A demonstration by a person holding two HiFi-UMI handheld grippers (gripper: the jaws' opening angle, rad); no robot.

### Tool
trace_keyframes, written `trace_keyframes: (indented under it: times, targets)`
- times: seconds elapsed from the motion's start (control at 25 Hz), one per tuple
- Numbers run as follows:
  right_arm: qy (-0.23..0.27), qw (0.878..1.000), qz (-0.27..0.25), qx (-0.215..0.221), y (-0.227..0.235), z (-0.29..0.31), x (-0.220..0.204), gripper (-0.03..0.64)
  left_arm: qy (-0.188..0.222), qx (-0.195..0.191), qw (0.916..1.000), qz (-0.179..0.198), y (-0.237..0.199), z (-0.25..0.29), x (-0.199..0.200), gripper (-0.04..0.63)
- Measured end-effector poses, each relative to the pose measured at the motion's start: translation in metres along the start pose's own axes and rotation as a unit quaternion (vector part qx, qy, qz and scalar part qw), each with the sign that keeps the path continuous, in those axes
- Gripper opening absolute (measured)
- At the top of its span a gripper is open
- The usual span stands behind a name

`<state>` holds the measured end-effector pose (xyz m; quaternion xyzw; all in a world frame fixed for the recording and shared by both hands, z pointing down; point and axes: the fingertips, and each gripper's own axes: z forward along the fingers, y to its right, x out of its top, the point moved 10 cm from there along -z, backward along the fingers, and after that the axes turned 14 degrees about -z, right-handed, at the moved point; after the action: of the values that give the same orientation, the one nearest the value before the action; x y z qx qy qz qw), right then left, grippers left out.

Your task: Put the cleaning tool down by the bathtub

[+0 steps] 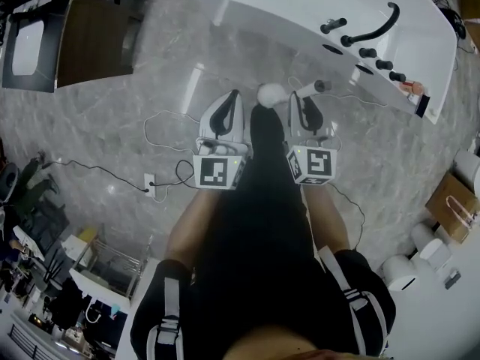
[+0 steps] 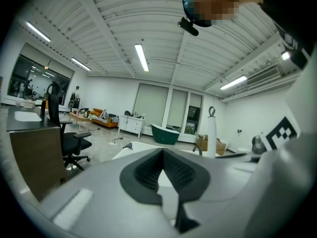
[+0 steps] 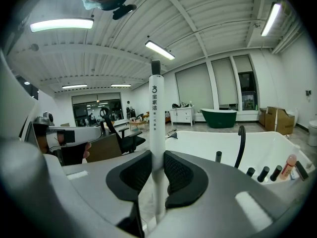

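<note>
The cleaning tool is a white stick with print on it and a round white head (image 1: 271,94). My right gripper (image 1: 298,96) is shut on its handle (image 3: 156,118), which stands upright between the pads (image 3: 181,175). The grey handle end (image 1: 322,85) pokes out to the right of the jaws. My left gripper (image 1: 234,96) hangs beside it, just left of the round head, with its jaws shut on nothing (image 2: 162,155). The white bathtub (image 1: 300,6) lies ahead of both grippers on the grey marble floor; its rim (image 3: 223,148) fills the right gripper view.
A black faucet (image 1: 375,28) and knobs stand on the tub's ledge, with bottles (image 1: 412,88) at its end. A power strip (image 1: 150,184) with cables lies on the floor at left. A desk (image 1: 90,40) stands far left. A cardboard box (image 1: 450,201) sits at right.
</note>
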<state>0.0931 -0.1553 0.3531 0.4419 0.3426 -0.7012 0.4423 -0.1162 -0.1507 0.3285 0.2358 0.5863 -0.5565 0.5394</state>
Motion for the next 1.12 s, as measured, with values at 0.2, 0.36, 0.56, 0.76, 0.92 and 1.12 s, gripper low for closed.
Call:
trace_keyframes:
  times: [0.2,0.36,0.56,0.76,0.92,1.12]
  targets:
    - [-0.010,1.000,-0.002,0.001,0.015,0.028,-0.022,0.081,-0.017,0.011,0.9998,-0.007,-0.008,0.030,-0.025,0.008]
    - [-0.018,1.000,-0.002,0.001,0.023,0.048,-0.041,0.081,-0.020,0.012,0.9997,-0.012,-0.013,0.048,-0.042,0.008]
    - [-0.030,1.000,0.004,0.004,0.030,0.077,-0.069,0.081,-0.037,0.013,0.9991,-0.016,-0.024,0.069,-0.069,0.008]
    - [-0.043,0.999,0.007,0.012,0.031,0.100,-0.099,0.081,-0.062,0.017,0.9979,-0.012,-0.038,0.085,-0.100,0.008]
    - [-0.052,0.998,0.010,0.014,0.036,0.116,-0.121,0.081,-0.062,0.019,0.9978,-0.016,-0.045,0.102,-0.119,0.008]
    - [-0.059,0.998,0.009,0.007,0.043,0.140,-0.147,0.081,-0.061,0.019,0.9977,-0.024,-0.052,0.122,-0.136,0.008]
